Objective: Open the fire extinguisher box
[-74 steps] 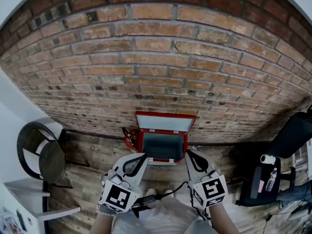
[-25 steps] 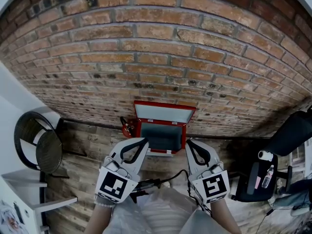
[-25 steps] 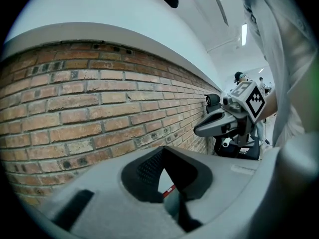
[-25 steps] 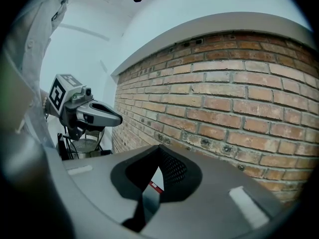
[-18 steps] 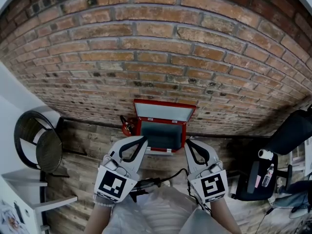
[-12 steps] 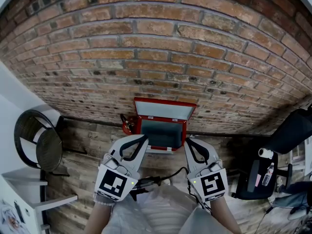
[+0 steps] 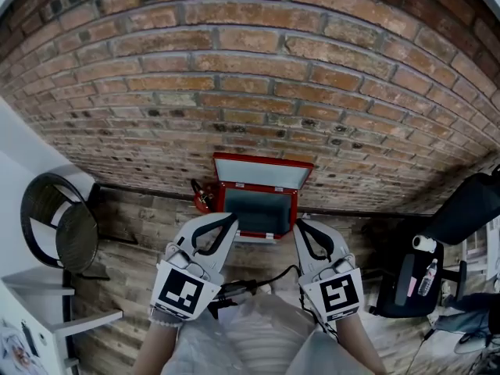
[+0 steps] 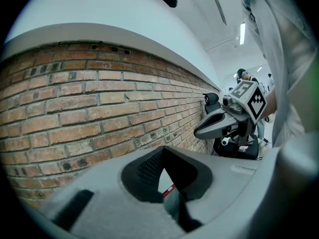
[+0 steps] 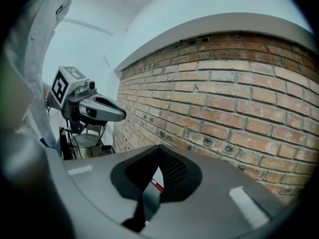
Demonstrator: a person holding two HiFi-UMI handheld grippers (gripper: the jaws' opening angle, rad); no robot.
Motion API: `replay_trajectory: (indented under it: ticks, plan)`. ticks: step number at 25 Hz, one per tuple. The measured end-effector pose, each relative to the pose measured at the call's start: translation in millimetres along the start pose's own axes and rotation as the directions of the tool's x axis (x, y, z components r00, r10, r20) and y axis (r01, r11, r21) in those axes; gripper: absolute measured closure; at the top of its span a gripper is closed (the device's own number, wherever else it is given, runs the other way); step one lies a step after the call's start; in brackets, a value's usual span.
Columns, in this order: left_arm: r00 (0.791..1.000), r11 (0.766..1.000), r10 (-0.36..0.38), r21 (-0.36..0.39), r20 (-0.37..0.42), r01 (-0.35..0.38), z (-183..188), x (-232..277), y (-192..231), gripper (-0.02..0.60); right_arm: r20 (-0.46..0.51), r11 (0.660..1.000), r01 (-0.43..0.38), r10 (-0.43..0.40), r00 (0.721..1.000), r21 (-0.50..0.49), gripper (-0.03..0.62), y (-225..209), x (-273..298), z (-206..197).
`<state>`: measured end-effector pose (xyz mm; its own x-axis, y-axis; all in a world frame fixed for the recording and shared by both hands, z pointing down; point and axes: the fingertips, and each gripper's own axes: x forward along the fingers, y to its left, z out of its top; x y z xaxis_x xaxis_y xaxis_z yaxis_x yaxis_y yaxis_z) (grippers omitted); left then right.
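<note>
The red fire extinguisher box [image 7: 226,213] stands on the wooden floor against the brick wall. Its lid [image 7: 263,175] is raised and leans back toward the wall, and the grey inside shows. My left gripper [image 7: 229,222] hovers just before the box's left front corner, jaws closed tip to tip with nothing between them. My right gripper [image 7: 299,226] hangs level with it at the right front corner, also shut and empty. In the left gripper view my left gripper [image 8: 163,151] points at the wall, with the right gripper [image 8: 199,132] beside it. The right gripper view shows my right gripper [image 9: 159,148] and the left gripper [image 9: 122,116].
A small red extinguisher [image 7: 203,199] sits left of the box. A round dark chair [image 7: 58,233] and a white shelf [image 7: 47,319] stand at the left. A black office chair [image 7: 469,209] and a bottle [image 7: 428,276] are at the right. A cable [image 7: 258,283] hangs between my hands.
</note>
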<state>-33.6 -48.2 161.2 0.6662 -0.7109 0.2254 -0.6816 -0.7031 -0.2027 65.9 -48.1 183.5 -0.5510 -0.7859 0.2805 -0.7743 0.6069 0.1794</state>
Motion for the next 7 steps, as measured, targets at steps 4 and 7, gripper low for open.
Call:
replay_trajectory:
  ticks: [4, 7]
  plan:
    - [1.0, 1.0, 0.003, -0.006, 0.008, -0.003, 1.2, 0.5, -0.3, 0.581, -0.005, 1.0, -0.005, 0.005, 1.0, 0.0, 0.589, 1.3, -0.5, -1.4]
    - [1.0, 1.0, 0.004, -0.007, 0.009, -0.004, 1.5, 0.8, -0.4, 0.581, -0.006, 1.0, -0.007, 0.007, 1.0, -0.003, 0.589, 2.4, -0.2, -1.4]
